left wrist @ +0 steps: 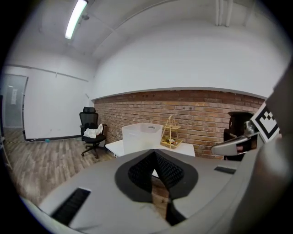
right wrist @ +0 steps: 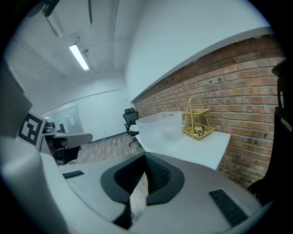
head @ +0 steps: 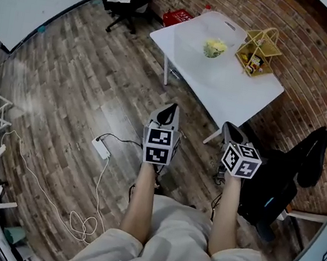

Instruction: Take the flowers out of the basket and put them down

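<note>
- Left gripper (head: 169, 108) and right gripper (head: 230, 129): jaws clenched, empty.
- Flowers (head: 214, 47) in basket (head: 231, 26), one o'clock from grippers.
- Shirt (head: 172, 231) print too small to read.

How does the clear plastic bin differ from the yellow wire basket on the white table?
The plastic bin has solid, translucent walls; the wire basket is open yellow wire with a tall handle. The bin is the wider of the two. Both stand on the white table.
</note>
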